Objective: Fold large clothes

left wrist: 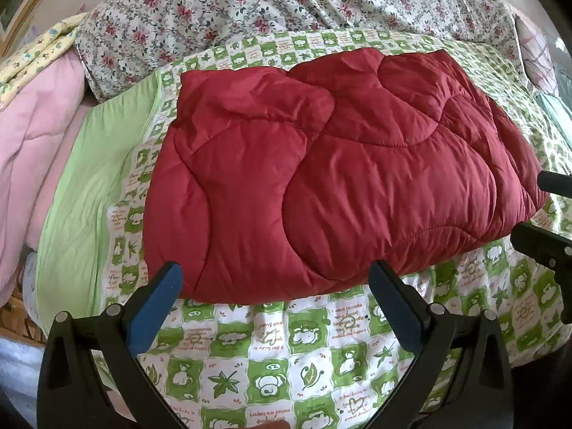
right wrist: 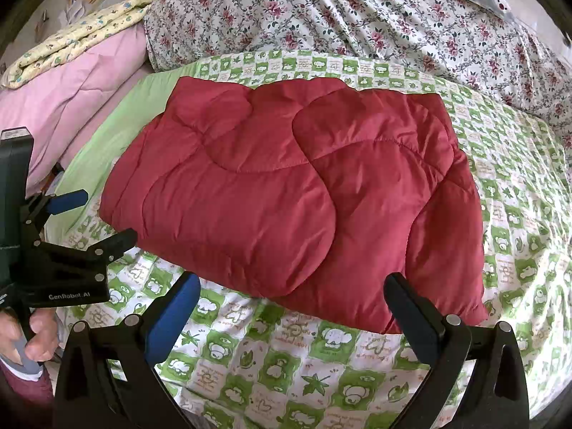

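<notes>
I hold a gripper in each hand above a bed. My left gripper (left wrist: 275,307) has its two blue-padded fingers spread wide with nothing between them, and my right gripper (right wrist: 293,316) is spread the same way, also empty. Both hover just short of the near edge of a red quilted padded garment (left wrist: 321,164), which lies folded into a thick, roughly rectangular bundle in the middle of a green and white checked sheet (left wrist: 286,350) printed with cartoon animals and leaves. Neither gripper touches the fabric. In the right wrist view, my left hand (right wrist: 34,336) shows at the lower left edge, wrapped around its gripper's handle. Beyond the bundle lie a rose-patterned floral quilt (left wrist: 286,3) and, to the left, a pink duvet (left wrist: 39,136).

The folding looks nearly complete. If another fold is wanted, I judge each gripper must close on a near corner and carry it over evenly, since the puffy layers may spring open.
</notes>
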The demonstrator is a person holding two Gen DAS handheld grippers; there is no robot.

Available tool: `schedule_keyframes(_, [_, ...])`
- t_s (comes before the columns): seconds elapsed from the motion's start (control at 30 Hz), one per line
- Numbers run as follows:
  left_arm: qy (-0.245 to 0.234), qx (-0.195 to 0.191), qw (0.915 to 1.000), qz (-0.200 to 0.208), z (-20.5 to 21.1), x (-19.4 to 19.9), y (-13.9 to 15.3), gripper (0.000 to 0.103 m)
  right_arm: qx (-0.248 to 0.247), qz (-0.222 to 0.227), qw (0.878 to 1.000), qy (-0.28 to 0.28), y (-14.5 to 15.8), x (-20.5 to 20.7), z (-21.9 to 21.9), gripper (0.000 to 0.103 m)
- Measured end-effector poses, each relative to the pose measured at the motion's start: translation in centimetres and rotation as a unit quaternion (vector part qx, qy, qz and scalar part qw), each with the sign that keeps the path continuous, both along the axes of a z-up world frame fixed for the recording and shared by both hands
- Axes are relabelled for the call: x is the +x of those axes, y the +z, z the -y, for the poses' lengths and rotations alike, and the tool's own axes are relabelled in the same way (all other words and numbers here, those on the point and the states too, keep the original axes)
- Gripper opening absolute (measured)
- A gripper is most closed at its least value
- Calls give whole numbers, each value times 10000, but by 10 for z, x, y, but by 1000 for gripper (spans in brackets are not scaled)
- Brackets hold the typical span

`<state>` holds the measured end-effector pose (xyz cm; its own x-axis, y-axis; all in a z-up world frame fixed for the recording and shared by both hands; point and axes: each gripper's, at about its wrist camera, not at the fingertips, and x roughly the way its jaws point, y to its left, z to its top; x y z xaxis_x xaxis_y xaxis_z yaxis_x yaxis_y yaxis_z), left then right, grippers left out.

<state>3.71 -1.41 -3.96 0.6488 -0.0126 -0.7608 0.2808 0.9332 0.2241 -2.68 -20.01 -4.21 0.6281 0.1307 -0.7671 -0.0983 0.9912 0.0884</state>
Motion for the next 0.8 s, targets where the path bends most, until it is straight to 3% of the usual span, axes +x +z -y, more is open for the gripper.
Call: schedule_keyframes(0.8, [-40, -29, 10000, 39, 0, 4, 4, 103, -40, 77, 10000, -9, 6, 5, -4, 103])
